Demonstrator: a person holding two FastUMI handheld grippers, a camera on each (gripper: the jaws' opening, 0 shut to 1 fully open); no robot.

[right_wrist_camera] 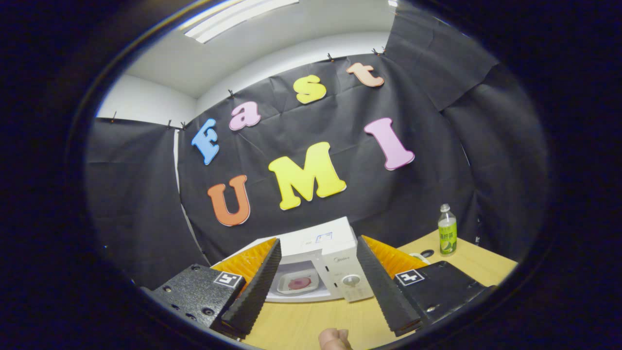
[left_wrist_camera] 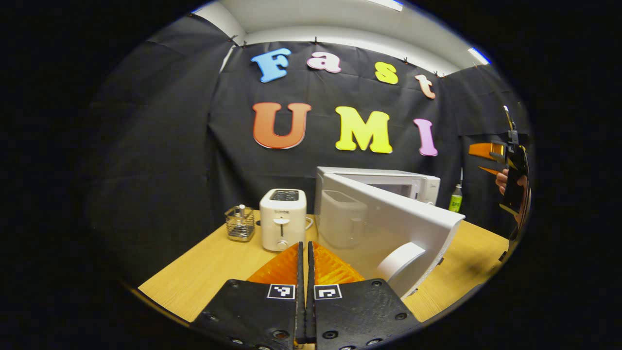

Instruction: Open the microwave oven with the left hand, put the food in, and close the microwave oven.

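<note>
White toaster (left_wrist_camera: 283, 219) beside microwave door (left_wrist_camera: 388, 228)

Black cloth walls (left_wrist_camera: 160, 146) — wooden table (left_wrist_camera: 204, 272).

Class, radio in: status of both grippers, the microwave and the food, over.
Left gripper shut, empty, near the door. Right gripper open, empty, held above the table. Microwave door open; plate of food inside. Nothing blocking the door's swing.

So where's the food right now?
The food sits on a plate inside the open microwave, seen in the right gripper view between the right tool's spread fingers, left of the control panel.
</note>
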